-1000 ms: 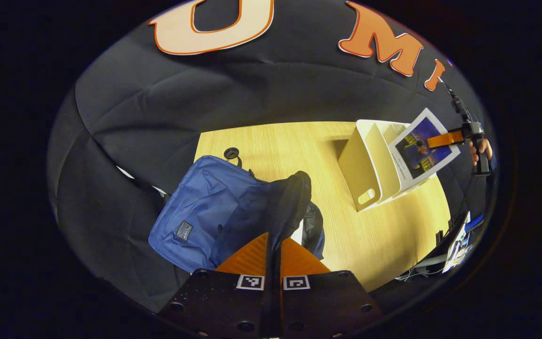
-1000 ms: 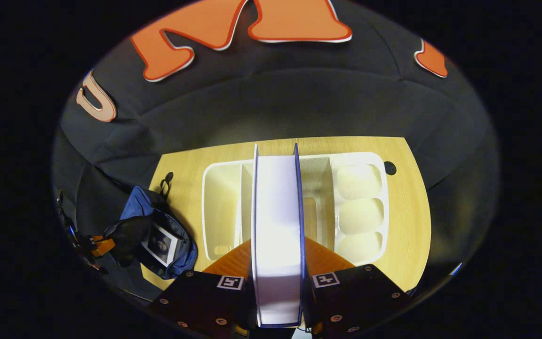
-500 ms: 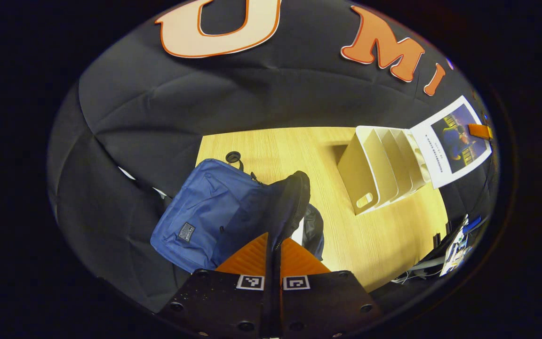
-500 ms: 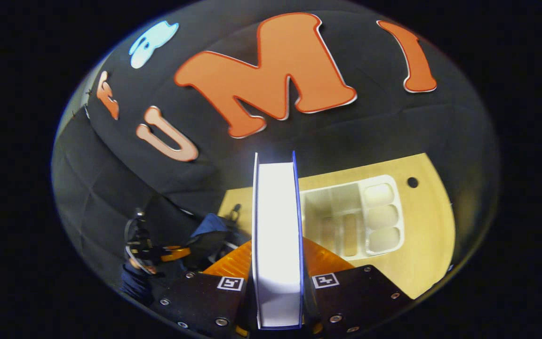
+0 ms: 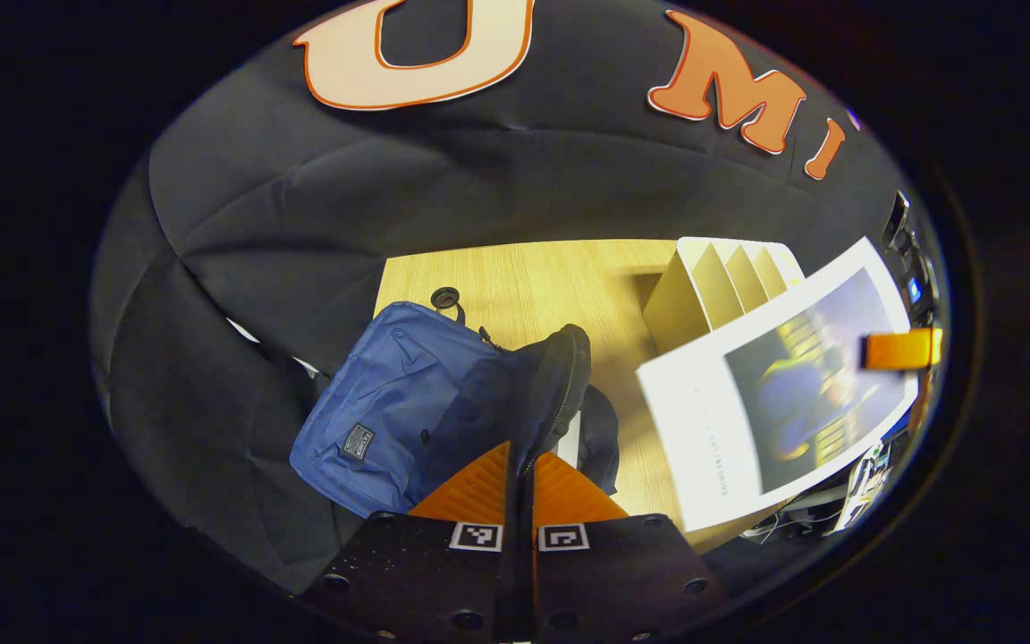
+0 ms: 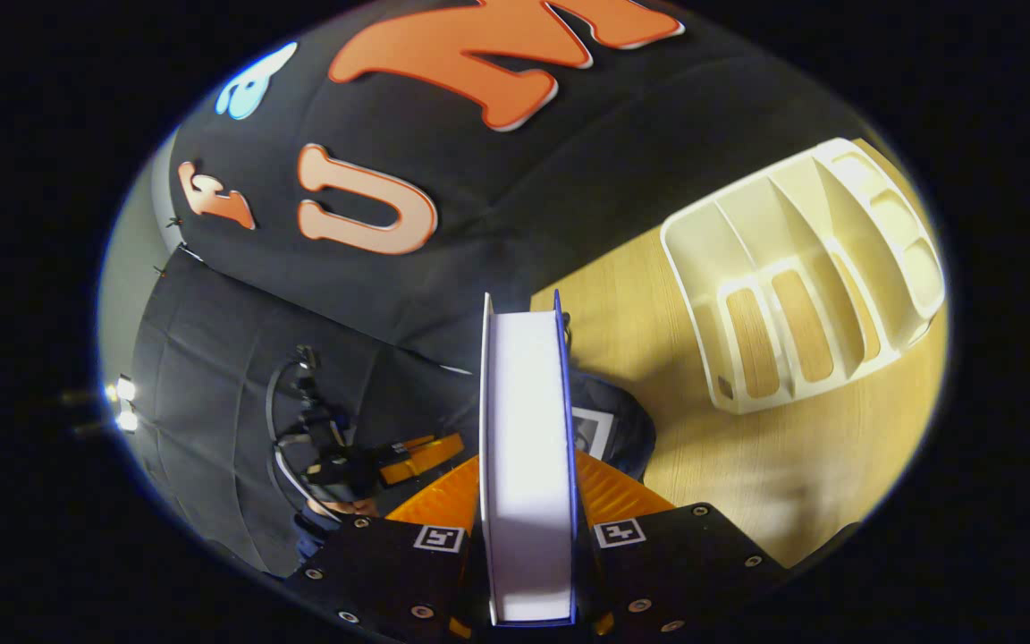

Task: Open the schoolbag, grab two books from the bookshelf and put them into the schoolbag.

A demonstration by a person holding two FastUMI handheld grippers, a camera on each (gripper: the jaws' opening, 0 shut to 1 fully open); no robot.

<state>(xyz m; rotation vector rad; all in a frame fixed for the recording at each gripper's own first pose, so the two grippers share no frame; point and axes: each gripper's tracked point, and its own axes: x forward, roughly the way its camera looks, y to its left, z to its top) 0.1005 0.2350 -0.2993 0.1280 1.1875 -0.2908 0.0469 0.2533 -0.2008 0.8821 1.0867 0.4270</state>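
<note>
In the left gripper view, the left gripper (image 5: 522, 465) is seen at the bottom with its two fingers pressed together on the dark edge of the schoolbag's opening, the flap (image 5: 551, 394) being pinched between them and held up; the blue schoolbag (image 5: 390, 394) lies on the left part of the wooden table (image 5: 533, 277), close to the table's edge, with its front pocket facing up and its mouth held apart; a white corner of a book already inside the bag can be made out just beside the flap; farther right on the table the white bookshelf (image 5: 712, 282) stands with its dividers upright; in front of it a book (image 5: 774, 394) is held in the air, tilted, its white cover with a blurred dark picture turned toward the camera, and a finger (image 5: 901, 349) of the right gripper is seen pressed on its right edge. In the right gripper view, the right gripper (image 6: 528, 483) is clamped on this book (image 6: 526, 456), both fingers pressing on its covers, the white page edges facing the camera and the book standing upright between the fingers; below and behind the book the open schoolbag (image 6: 622, 429) is seen, with the first book (image 6: 593, 429) lying inside it; the left gripper (image 6: 417, 452) is seen at the bag's left side; the bookshelf (image 6: 801, 277) lies well apart at the upper right on the table (image 6: 747, 465), and no books are seen in its slots.
</note>
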